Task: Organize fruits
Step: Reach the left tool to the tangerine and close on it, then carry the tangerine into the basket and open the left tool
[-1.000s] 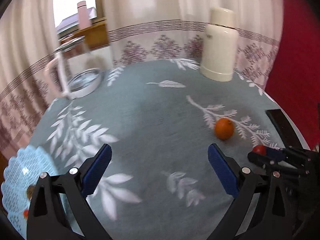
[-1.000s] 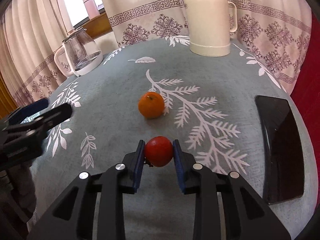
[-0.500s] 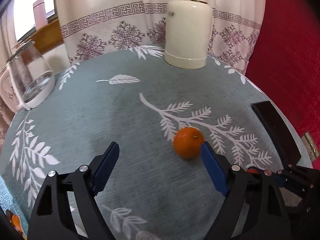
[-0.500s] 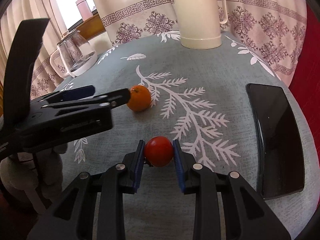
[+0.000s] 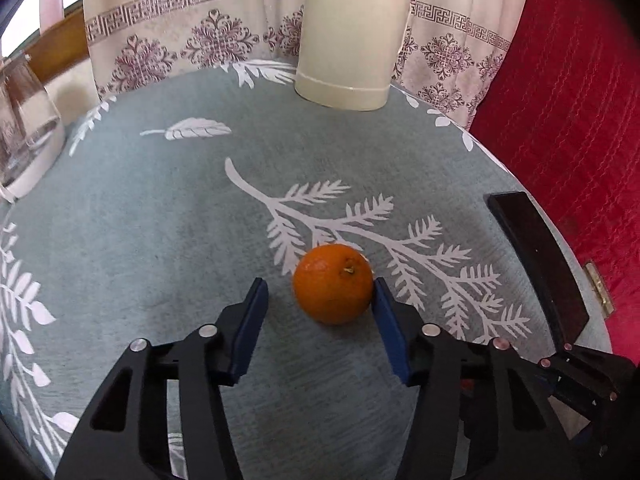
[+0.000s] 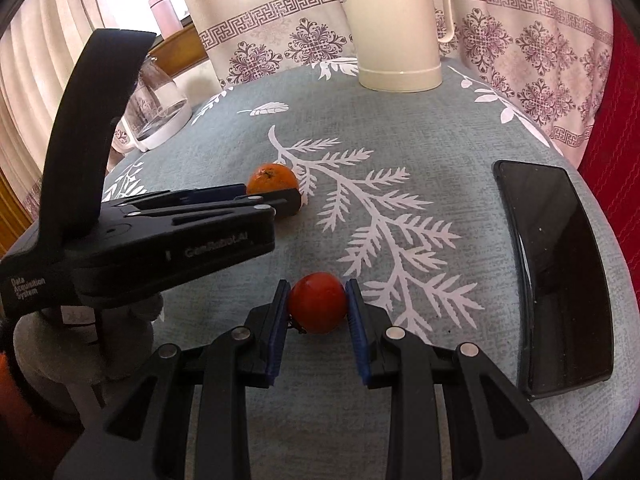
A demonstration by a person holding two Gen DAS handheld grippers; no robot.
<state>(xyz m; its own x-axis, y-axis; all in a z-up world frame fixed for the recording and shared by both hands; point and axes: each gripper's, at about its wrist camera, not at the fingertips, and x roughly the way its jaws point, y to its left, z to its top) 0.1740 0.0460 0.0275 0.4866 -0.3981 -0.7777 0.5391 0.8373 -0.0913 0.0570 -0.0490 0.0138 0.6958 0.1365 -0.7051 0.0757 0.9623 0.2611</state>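
- Left wrist view: left gripper [image 5: 318, 300] stood apart around round orange mandarin [image 5: 333, 284] on grey-green leaf-print tablecloth [image 5: 160, 208]; not gripped.
- Right gripper [image 6: 316, 306] clamped small red tomato-like fruit [image 6: 318, 303].
- Both fruits awaited sorting.

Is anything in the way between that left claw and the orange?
Nothing visible. The left gripper is open around the orange: one finger touches or nearly touches it, the other stands a little off, with only bare tablecloth in that gap.

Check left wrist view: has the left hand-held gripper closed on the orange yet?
No: the left hand-held gripper is open; its left pad stands clear of the orange.
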